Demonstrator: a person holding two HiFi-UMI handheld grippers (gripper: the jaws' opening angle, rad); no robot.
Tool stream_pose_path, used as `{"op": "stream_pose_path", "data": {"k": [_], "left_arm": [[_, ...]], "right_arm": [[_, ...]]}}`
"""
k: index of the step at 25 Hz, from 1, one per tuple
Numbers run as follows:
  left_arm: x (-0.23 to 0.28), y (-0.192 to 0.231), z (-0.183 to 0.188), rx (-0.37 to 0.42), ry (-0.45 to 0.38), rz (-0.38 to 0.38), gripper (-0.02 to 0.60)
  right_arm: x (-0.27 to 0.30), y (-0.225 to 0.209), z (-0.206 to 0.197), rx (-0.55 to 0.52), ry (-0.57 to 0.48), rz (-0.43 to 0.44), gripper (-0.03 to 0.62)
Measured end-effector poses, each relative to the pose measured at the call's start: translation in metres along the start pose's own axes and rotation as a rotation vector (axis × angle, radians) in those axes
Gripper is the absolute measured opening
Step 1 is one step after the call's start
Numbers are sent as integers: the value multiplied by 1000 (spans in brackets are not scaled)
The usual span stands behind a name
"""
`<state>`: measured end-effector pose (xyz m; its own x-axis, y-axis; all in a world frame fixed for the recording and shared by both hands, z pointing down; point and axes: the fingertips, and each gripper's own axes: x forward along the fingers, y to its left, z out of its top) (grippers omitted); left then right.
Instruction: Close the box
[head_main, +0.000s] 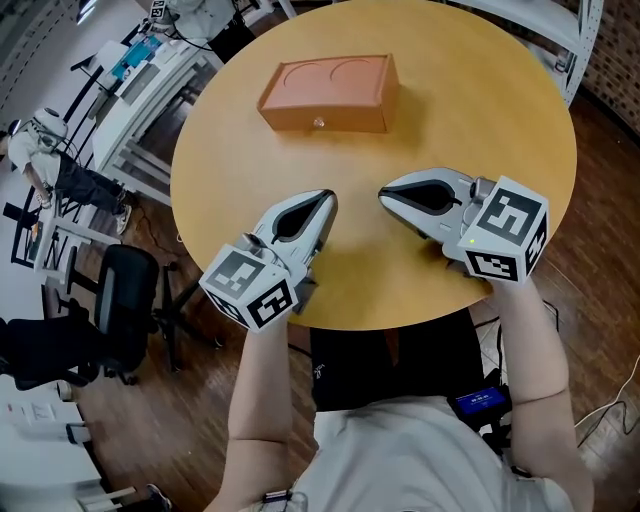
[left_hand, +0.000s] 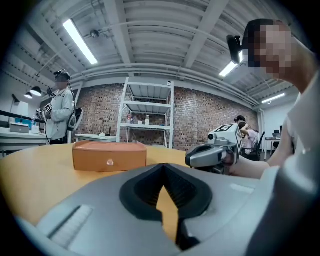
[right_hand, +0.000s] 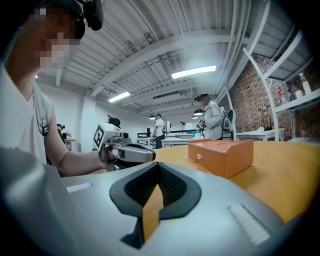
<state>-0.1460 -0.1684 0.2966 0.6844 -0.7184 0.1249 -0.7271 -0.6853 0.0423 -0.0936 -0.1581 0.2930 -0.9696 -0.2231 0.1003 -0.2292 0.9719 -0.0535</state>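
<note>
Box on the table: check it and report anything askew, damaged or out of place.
Nothing stands out. The box sits flat on the table, closed, with no gap or damage visible. The left claw and right claw are shut, empty and well apart from it.

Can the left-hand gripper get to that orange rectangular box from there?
Probably yes: only bare round wooden table lies between the left gripper and the orange rectangular box; the right gripper sits aside.
</note>
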Motion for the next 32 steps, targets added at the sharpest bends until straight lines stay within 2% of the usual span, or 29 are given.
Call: {"op": "stream_pose_path", "data": {"k": [28, 32], "left_arm": [[0, -3, 0, -4, 20, 8, 0], [1, 0, -1, -2, 3, 0, 0]], "right_arm": [[-1, 0, -3, 0, 5, 1, 0], [0, 0, -3, 2, 6, 1, 0]]}}
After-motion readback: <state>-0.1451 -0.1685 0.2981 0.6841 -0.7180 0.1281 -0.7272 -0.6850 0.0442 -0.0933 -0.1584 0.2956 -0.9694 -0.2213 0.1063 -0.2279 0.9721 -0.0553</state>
